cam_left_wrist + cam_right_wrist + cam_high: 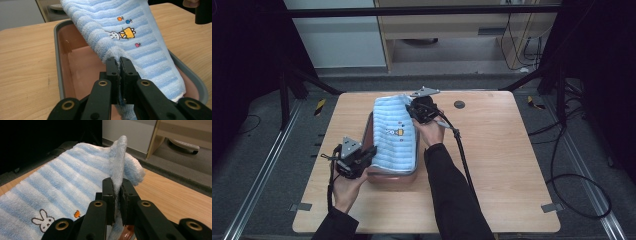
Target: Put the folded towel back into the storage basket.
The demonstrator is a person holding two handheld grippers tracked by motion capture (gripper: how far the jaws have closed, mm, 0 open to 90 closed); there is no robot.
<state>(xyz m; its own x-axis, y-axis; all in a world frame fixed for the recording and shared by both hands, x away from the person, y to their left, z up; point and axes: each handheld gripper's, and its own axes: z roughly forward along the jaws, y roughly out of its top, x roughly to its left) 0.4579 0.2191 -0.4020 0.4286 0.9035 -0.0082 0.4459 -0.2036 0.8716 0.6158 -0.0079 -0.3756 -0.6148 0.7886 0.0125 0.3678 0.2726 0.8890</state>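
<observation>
Dark sleeves rise from the bottom edge of the high view, cut off at the elbows. On the wooden table (492, 150) sits an oblong tray (388, 179) with a grey rim and reddish inside, most of it hidden under a blue-and-white striped towel (394, 135) draped along its length. The left gripper (362, 159) sits at the towel's near-left corner and the right gripper (414, 111) at its far-right corner; at this size their jaws are too small to read. A small dark disc (459, 104) lies on the table beyond them.

In the left gripper view, the left gripper (119, 65) is clenched on a pinch of the towel's (140, 47) edge, the cloth bunching above the black jaws. Its lower end runs out of frame. An embroidered rabbit with an orange patch and small coloured fruits shows on the stripes. The tray's (57, 57) pink floor is bare on the left.

In the right gripper view, the right gripper (117, 187) is clamped on a fold of the towel (62, 180) that stands upright between the jaws. The rabbit motif sits lower left, partly cut off, and a sliver of the tray (127, 230) peeks out below.
</observation>
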